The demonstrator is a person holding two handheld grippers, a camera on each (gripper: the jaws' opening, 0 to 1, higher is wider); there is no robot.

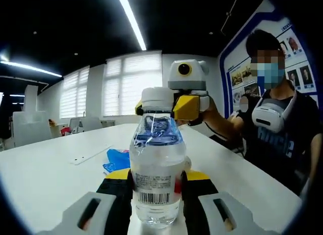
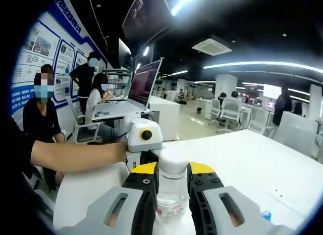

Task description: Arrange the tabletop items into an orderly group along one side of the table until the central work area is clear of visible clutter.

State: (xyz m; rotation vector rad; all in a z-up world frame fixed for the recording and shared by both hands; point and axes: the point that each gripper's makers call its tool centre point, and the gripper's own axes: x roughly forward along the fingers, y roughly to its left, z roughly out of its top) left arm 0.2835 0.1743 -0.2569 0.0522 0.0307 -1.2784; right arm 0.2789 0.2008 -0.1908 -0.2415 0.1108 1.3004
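Together, left gripper (image 1: 155,187) clamps the water bottle (image 1: 156,169) body; right gripper (image 2: 171,182) pinches its white cap (image 2: 173,164); blue bag (image 1: 117,159) lies behind.

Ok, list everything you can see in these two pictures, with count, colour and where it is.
Water bottle: one, clear with white cap and white label, upright on the table, its body between the left gripper's jaws, its cap between the right gripper's jaws.
Blue bag: one, blue, crumpled, on the table behind and to one side of the bottle.
White strip: one, white, flat on the table past the bag.
Table: one, white.
Laptop: one, dark, open on a further desk.
Chairs: several, white, in the background.
People: several, seated or standing in the background.
Left gripper: black and yellow jaws, closed on the bottle's body.
Right gripper: black and yellow jaws, closed on the cap.
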